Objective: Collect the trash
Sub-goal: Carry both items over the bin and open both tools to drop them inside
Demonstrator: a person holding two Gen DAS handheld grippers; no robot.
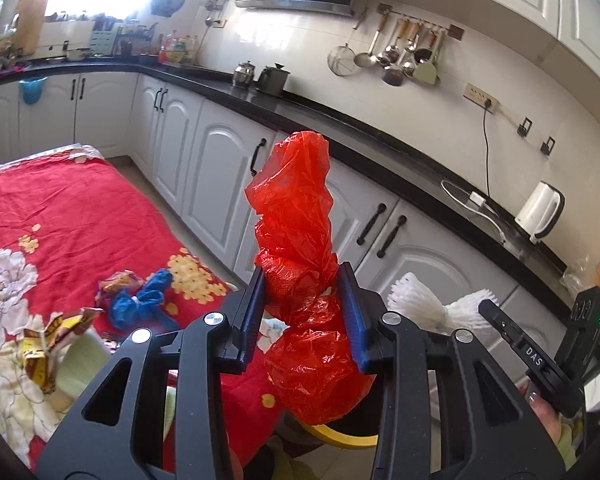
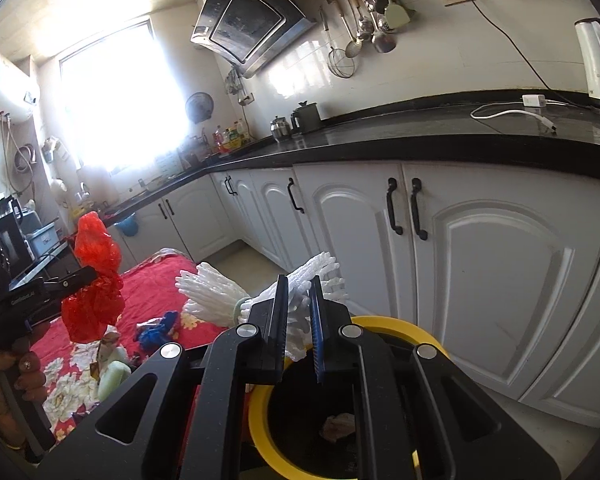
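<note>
My left gripper (image 1: 303,280) is shut on a crumpled red plastic bag (image 1: 296,216) and holds it in the air above the table edge; the bag also shows in the right wrist view (image 2: 96,280). My right gripper (image 2: 299,290) is shut on a white foam fruit net (image 2: 228,296), held over a yellow-rimmed trash bin (image 2: 396,326). The net also shows in the left wrist view (image 1: 416,300). A crumpled scrap (image 2: 340,424) lies inside the bin. A blue crumpled piece (image 1: 140,304) and yellow wrappers (image 1: 52,340) lie on the red floral tablecloth (image 1: 60,208).
White cabinets (image 2: 500,264) with black handles run under a black countertop (image 2: 420,136). On it stand a white kettle (image 1: 540,210), a charger cable (image 2: 512,114) and two metal pots (image 1: 260,76). Utensils (image 1: 400,52) hang on the wall.
</note>
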